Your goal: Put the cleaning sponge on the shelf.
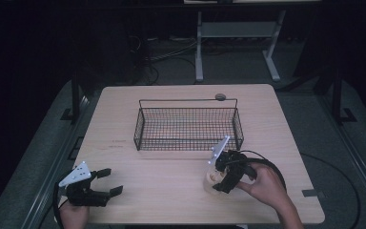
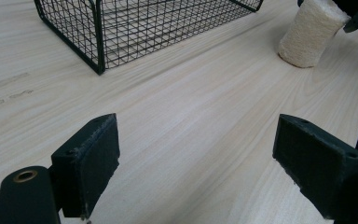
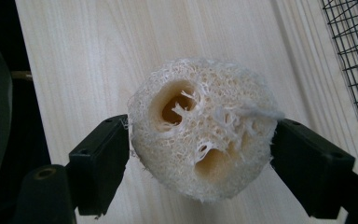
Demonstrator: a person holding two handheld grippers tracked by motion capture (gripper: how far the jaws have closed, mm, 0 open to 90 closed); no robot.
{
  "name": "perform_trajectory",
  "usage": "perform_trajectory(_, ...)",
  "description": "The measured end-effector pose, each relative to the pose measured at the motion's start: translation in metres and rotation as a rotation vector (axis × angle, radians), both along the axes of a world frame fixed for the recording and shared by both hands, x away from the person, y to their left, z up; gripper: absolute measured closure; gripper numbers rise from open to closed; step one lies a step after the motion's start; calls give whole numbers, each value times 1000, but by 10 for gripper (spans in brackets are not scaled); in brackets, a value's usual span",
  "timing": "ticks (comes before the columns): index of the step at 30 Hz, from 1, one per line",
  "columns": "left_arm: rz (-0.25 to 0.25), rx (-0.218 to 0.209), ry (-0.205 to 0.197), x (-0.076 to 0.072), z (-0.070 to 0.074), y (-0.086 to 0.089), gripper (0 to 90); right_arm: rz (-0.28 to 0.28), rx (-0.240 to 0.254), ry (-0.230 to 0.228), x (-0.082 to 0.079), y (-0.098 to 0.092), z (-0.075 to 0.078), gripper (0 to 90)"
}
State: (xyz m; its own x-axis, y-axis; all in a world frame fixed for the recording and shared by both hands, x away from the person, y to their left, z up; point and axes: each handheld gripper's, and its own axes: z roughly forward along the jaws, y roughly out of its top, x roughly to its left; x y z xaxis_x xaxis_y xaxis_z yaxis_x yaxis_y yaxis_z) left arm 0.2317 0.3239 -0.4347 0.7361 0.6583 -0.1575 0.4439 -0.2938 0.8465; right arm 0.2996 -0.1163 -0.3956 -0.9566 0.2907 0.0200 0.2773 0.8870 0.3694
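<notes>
A pale, round loofah piece (image 1: 211, 178) stands upright on the wooden table (image 1: 162, 167), in front of the right end of a black wire basket (image 1: 140, 128). My right gripper (image 1: 218, 178) comes down on it from above. In the right gripper view both black pads (image 3: 103, 161) press against the sides of the loofah piece (image 3: 200, 126), whose holed top faces the camera. My left gripper (image 1: 113, 181) rests open near the table's front left corner with nothing between its fingers. The left gripper view has the loofah piece (image 2: 310, 32) far off to the right.
The wire basket (image 2: 98, 42) holds nothing I can make out and has a thin raised handle (image 1: 188, 99) along its far side. A small round disc (image 1: 220, 97) lies on the table behind it. The floor beyond shows cables and a table frame (image 1: 199, 52).
</notes>
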Motion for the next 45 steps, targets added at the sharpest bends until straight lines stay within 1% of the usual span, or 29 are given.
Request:
perform_trajectory(2, 1, -2, -2, 0, 0, 0, 134, 2, -11, 1, 0, 2, 0, 225)
perform_trajectory(3, 2, -4, -2, 0, 0, 0, 134, 9, -9, 0, 1, 3, -1, 231)
perform_trajectory(6, 4, -7, 0, 0, 0, 1, 134, 7, -19, 13, 1, 4, -3, 274)
perform_trajectory(8, 4, -5, 1, 0, 0, 1, 134, 14, -14, 14, 1, 5, -2, 294)
perform_trajectory(11, 4, -6, 1, 0, 0, 1, 134, 18, -4, 15, 1, 5, 0, 302)
perform_trajectory(14, 5, -9, -1, 0, 0, 1, 134, 22, -13, 11, 1, 5, 2, 306)
perform_trajectory(18, 5, -8, -2, 0, 0, 0, 134, 34, -5, 9, 2, 7, 9, 308)
perform_trajectory(24, 6, -5, -5, -1, 1, 1, 134, 54, -12, 2, 5, 11, 20, 309)
perform_trajectory(26, 7, -4, -8, -1, 1, 2, 134, 57, -5, 9, 7, 11, 23, 310)
perform_trajectory(34, 8, -5, -8, -1, 1, 2, 134, 71, -20, 5, 15, 19, 37, 310)
perform_trajectory(39, 10, -4, -7, 0, 1, 3, 134, 91, -2, 8, 21, 21, 46, 310)
perform_trajectory(42, 9, -3, -9, -1, 1, 2, 134, 93, 13, 16, 27, 21, 50, 311)
perform_trajectory(45, 5, 1, -8, 0, 1, 0, 134, 90, 9, 20, 31, 21, 52, 311)
